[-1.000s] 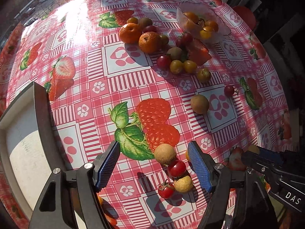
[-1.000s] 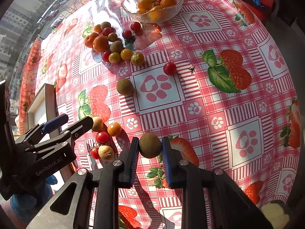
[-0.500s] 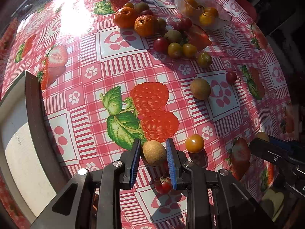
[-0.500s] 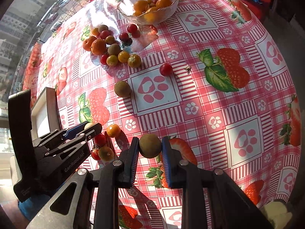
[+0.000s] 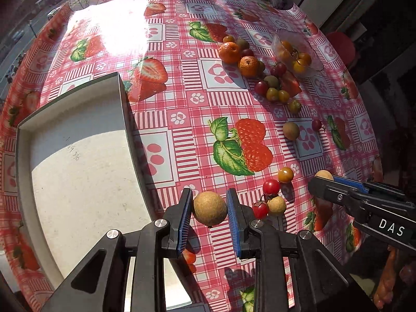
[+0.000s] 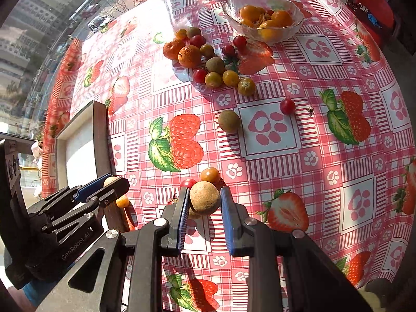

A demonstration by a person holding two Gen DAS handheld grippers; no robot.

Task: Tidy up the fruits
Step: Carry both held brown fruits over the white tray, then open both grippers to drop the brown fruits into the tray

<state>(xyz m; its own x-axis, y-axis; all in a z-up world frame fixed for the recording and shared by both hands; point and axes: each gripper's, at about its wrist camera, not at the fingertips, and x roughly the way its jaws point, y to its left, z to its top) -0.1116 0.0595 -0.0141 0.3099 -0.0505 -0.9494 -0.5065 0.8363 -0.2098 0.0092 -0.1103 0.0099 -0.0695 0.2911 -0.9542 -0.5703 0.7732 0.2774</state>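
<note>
Left gripper [image 5: 209, 212]: blue ribbed pads clamped on a round, matte, rough-skinned tan fruit [image 5: 209, 208], held just right of the grey tray [image 5: 124, 109]. The left wrist view alone shows the tray's pale, speckled floor.

Right gripper [image 6: 204, 204]: closed on a similar brown fruit [image 6: 204, 197] above the glossy checked tablecloth [image 6: 325, 135].

The right wrist view shows the scalloped glass bowl [image 6: 293, 30] of orange fruit more fully.

Both fruits spherical; no long axis.
</note>
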